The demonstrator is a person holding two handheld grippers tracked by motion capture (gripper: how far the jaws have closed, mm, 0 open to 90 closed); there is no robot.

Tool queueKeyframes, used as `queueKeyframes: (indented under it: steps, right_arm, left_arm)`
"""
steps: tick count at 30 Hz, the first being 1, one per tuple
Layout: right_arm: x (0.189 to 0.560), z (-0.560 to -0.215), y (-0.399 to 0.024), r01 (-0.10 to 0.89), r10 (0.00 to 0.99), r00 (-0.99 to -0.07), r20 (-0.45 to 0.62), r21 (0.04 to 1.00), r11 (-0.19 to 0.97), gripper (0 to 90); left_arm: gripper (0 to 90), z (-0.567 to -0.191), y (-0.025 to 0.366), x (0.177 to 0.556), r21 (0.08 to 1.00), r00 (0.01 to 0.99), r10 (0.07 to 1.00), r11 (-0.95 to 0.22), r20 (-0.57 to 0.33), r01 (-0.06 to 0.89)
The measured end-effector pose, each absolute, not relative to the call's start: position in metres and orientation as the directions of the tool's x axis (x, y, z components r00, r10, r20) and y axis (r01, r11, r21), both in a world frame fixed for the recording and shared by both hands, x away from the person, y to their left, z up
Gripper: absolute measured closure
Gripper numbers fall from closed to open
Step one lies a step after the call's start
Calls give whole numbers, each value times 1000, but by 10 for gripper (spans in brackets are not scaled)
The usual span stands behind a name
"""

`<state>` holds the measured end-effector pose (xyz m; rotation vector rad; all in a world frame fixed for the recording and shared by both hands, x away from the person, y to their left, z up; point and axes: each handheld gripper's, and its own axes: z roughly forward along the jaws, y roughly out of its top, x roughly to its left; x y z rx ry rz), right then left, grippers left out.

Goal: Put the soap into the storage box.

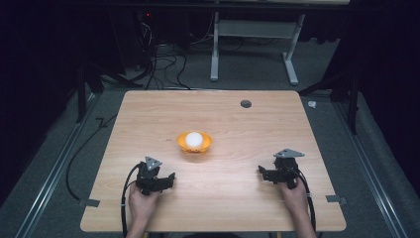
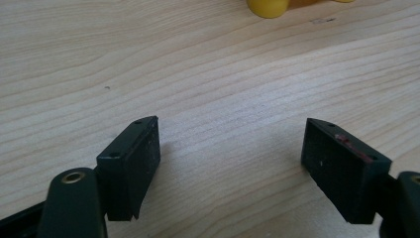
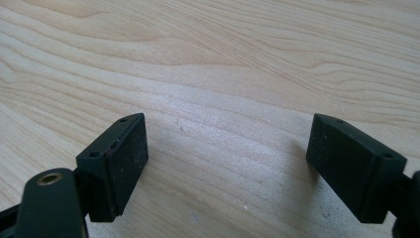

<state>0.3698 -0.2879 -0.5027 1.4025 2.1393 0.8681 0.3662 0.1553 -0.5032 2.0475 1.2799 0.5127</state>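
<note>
Two forearms enter from the bottom edge of the high view, each hand gripping a black two-jaw tool over a pale wooden table (image 1: 223,198). At the lower left, the left hand (image 1: 141,206) holds the left gripper (image 1: 166,179), its jaws pointing toward the middle of the table, a black cable looping back from it and a grey plate on top. At the lower right, the right hand (image 1: 294,191) holds the right gripper (image 1: 262,173), which also carries a grey plate and points inward, toward the left one. The two tools sit well apart, both close to the near edge.

From the left gripper view, its jaws stand spread wide, released, with bare wood grain between them and nothing held. The right gripper view gives the same picture: jaws wide apart over bare wood, grasping nothing.

Farther out, near the centre of the table, sits a small orange bowl (image 1: 184,144) with a white ball (image 1: 194,139) resting inside it. The bowl lies between the two tools and beyond them, closer to the left one, touched by neither. Its yellow-orange underside (image 2: 270,7) peeks in at the top edge of the left gripper view.

Near the far edge, a small dark round disc (image 1: 245,103) sits on the tabletop. Beyond the table, grey carpet, tangled cables and the white legs of a frame (image 1: 214,54) fade into a dark background.
</note>
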Motion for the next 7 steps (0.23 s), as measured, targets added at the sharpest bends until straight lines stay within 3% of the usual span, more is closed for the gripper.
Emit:
queueKeyframes:
  steps: [7]
  right_arm:
    - [370, -503, -288, 647, 921, -390, -19, 706, 289, 170]
  left_arm:
    - [215, -507, 155, 366, 735, 445, 895, -292, -14, 611]
